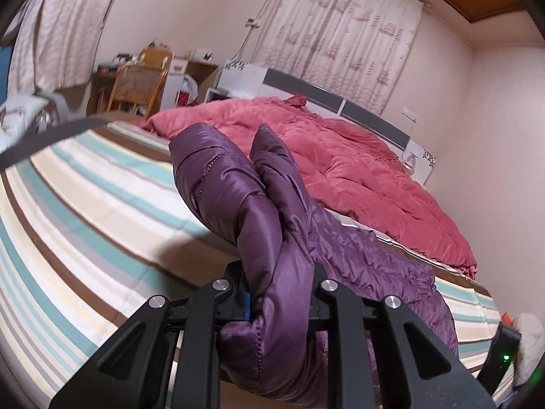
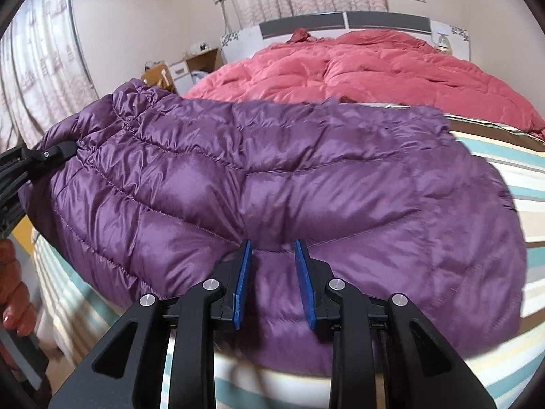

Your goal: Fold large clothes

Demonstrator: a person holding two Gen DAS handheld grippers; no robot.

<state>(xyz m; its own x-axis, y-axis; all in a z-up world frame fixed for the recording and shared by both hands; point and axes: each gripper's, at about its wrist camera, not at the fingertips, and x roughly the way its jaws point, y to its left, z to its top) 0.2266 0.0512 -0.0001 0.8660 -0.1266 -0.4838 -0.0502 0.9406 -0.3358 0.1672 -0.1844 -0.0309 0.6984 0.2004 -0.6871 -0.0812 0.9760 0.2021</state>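
Left hand-held gripper (image 1: 279, 293) pinching glossy quilted purple jacket (image 2: 272, 177), right hand-held gripper (image 2: 272, 283) spread above it

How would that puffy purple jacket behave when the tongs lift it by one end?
Probably floppy: the purple jacket already bunches and droops where the left tongs pinch it. Likely light for its bulk, judging by its puffy quilting. The shiny fabric looks slippery, so a shallow pinch might slide off.
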